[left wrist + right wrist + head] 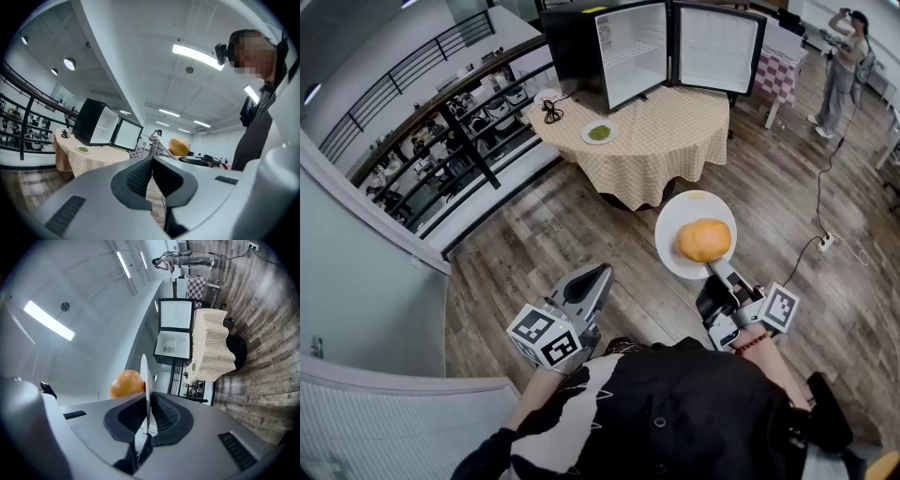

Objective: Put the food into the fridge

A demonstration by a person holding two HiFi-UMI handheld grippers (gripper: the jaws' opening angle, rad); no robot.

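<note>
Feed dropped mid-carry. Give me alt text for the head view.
The right gripper is clamped on the rim of a white plate carrying a round orange food above the wood floor. The left gripper is shut and empty. Ahead, a black fridge stands open on a checked-cloth table, near a small plate of green food.

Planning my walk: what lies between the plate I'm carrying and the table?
Only bare wood floor separates the plate from the table, as the head view shows.
</note>
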